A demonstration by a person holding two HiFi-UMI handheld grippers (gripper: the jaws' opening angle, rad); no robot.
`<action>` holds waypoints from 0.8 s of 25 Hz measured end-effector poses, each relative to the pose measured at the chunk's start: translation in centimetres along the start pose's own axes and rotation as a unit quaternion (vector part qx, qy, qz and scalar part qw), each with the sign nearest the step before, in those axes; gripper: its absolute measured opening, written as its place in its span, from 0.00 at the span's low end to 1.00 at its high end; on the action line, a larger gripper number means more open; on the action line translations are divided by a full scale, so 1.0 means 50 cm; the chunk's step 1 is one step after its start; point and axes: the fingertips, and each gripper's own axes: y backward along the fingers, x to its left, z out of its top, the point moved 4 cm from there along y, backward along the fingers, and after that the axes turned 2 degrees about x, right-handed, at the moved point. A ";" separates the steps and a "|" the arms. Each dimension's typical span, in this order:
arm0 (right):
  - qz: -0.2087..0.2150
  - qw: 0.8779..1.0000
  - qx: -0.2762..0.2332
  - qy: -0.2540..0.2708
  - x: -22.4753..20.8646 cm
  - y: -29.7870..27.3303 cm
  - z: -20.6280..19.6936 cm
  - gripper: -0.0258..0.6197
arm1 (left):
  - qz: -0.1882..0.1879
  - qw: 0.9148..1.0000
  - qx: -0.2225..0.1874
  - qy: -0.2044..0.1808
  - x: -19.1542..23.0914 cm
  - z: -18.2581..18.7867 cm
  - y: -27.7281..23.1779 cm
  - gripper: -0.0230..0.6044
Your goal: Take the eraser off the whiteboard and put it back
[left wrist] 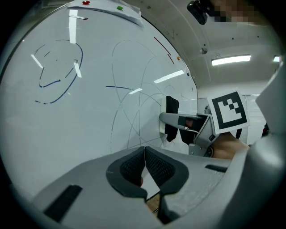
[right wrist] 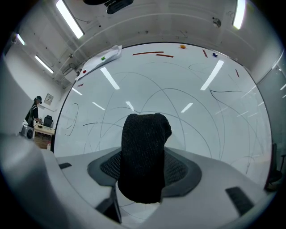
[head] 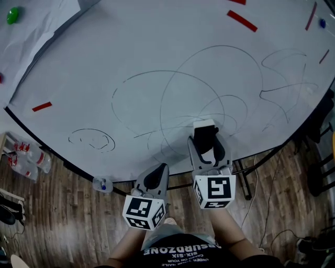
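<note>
The whiteboard (head: 157, 57) carries thin scribbled lines. My right gripper (head: 207, 140) is shut on the eraser (head: 204, 127), a block with a white back and black felt, low on the board near its bottom edge. In the right gripper view the black felt eraser (right wrist: 144, 147) fills the gap between the pads of the right gripper (right wrist: 143, 170), which faces the board (right wrist: 187, 80). Whether the eraser touches the board I cannot tell. My left gripper (head: 157, 171) hangs lower left of it, shut and empty. The left gripper view shows the left gripper (left wrist: 145, 154) with pads together, and the eraser (left wrist: 171, 117) in the right gripper (left wrist: 178, 121) to the right.
Red strips (head: 242, 21) (head: 42, 106) and a green magnet (head: 13, 14) sit on the board. A blue-capped marker (head: 102, 185) rests at the board's lower edge. Bottles (head: 26, 157) stand on the wooden floor at left; stand legs and cables (head: 256, 183) are at right.
</note>
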 end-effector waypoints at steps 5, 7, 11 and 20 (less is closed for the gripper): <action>0.008 1.000 0.000 0.007 0.008 0.016 -0.001 0.42 | 0.001 1.000 -0.002 0.000 -0.007 0.000 0.006 0.05; 0.011 1.000 0.002 0.006 0.009 0.023 -0.003 0.42 | 0.001 1.000 -0.003 0.000 -0.014 0.000 0.007 0.05; 0.012 1.000 0.000 0.004 0.007 0.040 0.001 0.42 | 0.001 1.000 -0.005 -0.002 -0.028 0.002 0.015 0.05; 0.022 1.000 -0.003 -0.003 0.006 0.085 0.011 0.42 | 0.009 1.000 -0.009 -0.004 -0.059 0.000 0.043 0.05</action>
